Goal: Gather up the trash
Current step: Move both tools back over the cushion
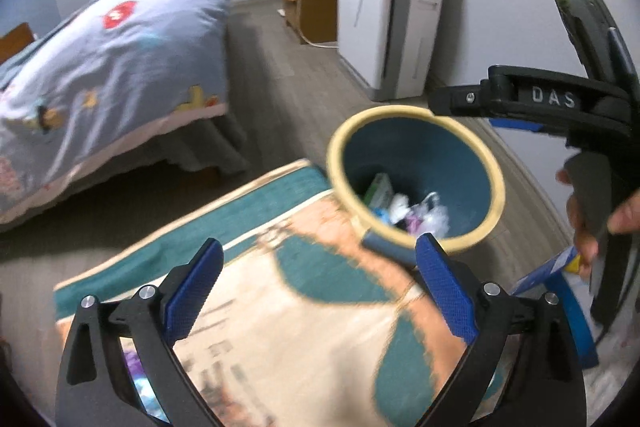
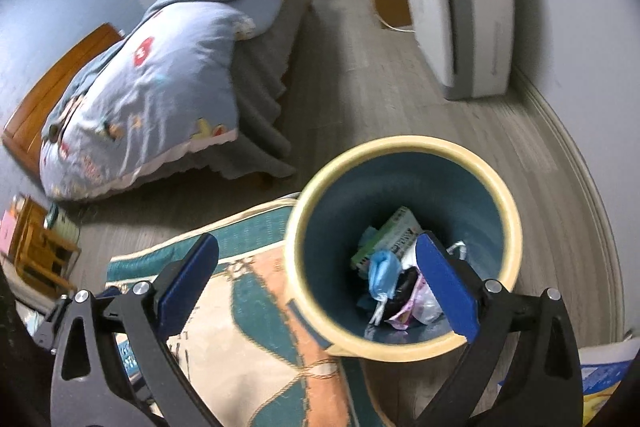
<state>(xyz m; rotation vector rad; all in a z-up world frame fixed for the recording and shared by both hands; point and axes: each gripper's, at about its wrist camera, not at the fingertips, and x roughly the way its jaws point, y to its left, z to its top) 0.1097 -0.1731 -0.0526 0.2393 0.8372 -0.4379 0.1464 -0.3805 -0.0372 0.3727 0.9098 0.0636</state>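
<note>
- Left wrist view: the left gripper [image 1: 318,291] has its two blue-padded fingers spread wide and nothing is between them. It hangs over the teal and peach patterned rug [image 1: 280,327], just beside the round blue waste bin with a cream rim [image 1: 496,187].
- In this view the trash lies at the bottom of the bin: one green and white carton [image 1: 379,189] and a small heap of crumpled white and purple wrappers [image 1: 420,215]; I cannot count the wrappers exactly.
- Right of the bin, the right gripper [image 1: 520,99] is seen from the side, with a person's hand [image 1: 588,219] on its handle.
- One risk, in my judgement: this gripper passes very near the bin rim, so a careless swing could knock the bin over and spill the trash.
- Right wrist view: the right gripper [image 2: 316,287] is also spread wide and empty, directly above the open bin [image 2: 296,247].
- Inside I count one carton [image 2: 396,235], one light blue crumpled piece [image 2: 380,271], one dark item [image 2: 404,287], and one pink and white wrapper [image 2: 420,307].
- A blue and yellow flat package [image 2: 600,375] lies on the floor right of the bin; whether it is trash I cannot tell, and it may be missed.
- One bed with a light blue quilt [image 2: 160,79] stands behind the bin.
</note>
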